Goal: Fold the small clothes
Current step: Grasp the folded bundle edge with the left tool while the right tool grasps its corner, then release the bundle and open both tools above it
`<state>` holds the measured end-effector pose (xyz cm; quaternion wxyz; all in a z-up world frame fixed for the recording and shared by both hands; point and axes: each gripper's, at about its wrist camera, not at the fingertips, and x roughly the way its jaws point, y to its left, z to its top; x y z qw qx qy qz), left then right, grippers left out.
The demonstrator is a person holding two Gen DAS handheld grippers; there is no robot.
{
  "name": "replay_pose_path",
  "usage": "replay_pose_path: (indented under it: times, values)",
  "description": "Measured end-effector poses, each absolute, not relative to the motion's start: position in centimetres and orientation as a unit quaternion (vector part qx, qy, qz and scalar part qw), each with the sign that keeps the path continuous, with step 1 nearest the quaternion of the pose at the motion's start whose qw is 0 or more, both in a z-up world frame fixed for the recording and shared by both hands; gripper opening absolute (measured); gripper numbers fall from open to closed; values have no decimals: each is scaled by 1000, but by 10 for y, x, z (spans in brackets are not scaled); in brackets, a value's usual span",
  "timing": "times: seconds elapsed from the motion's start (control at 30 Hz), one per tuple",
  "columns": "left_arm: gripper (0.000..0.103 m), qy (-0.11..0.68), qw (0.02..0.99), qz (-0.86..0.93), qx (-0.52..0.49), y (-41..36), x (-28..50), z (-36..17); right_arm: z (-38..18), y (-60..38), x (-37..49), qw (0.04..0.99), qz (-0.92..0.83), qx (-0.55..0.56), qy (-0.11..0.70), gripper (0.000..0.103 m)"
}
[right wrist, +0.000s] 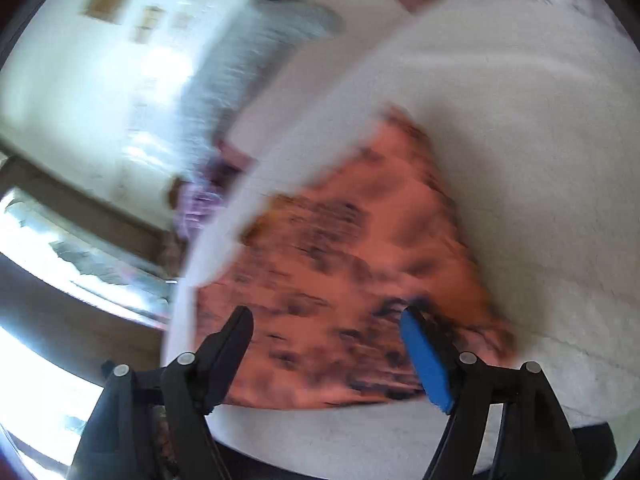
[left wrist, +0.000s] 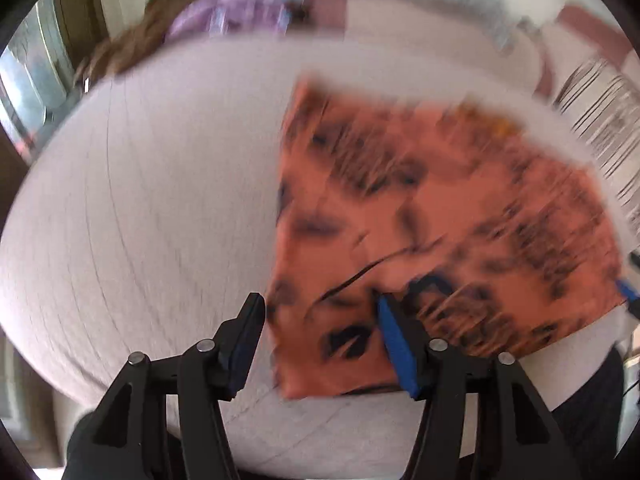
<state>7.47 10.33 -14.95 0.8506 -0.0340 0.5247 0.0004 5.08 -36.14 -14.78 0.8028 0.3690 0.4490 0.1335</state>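
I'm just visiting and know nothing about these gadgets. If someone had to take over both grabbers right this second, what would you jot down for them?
Left gripper: open, holding nothing, over the near left corner of the orange patterned cloth.
Right gripper: open, empty, above the same cloth's near edge.
The cloth lies flat as a rough rectangle on the white padded surface; the pictures are blurred, so how many folds it already has is unclear.
A purple garment sits at the far edge.
Left to do: check the fold, then continue with any other clothes.

orange cloth (left wrist: pixel 440 220) smeared by blur — print unreadable, background too.
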Motion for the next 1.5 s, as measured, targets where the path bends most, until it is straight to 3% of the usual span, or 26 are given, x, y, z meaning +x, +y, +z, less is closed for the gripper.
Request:
replay_pose_path:
  times: [0.07, 0.17, 0.23, 0.33, 0.37, 0.57, 0.83, 1.07, 1.5]
  values:
    - [60, 519, 853, 13, -52, 110, 70, -139, -163, -371, 48, 789, 126, 410, 440, 71]
    - [60, 485, 874, 22, -28, 107, 62, -118, -137, -372, 36, 806, 120, 403, 417, 75]
    - [60, 502, 864, 26, -22, 107, 68, -125, -125, -367, 32, 815, 150, 394, 397, 76]
    - [61, 534, 844, 41, -29, 108, 73, -142, -150, -360, 38, 804, 127, 380, 438, 76]
    - [61, 530, 846, 45, -36, 109, 72, -138, -159, -362, 37, 793, 114, 389, 455, 71]
    - [61, 499, 866, 37, -12, 93, 68, -109, -124, -360, 14, 818, 111, 396, 402, 73]
    - [61, 487, 874, -9, 5, 45, 85, -96, -169, -357, -15, 758, 99, 471, 440, 75]
    - [61, 486, 873, -31, 12, 10, 88, -90, -176, -370, -3, 748, 79, 512, 415, 75]
    - [64, 526, 849, -45, 31, -33, 123, -133, -183, -393, 5, 736, 55, 558, 379, 75]
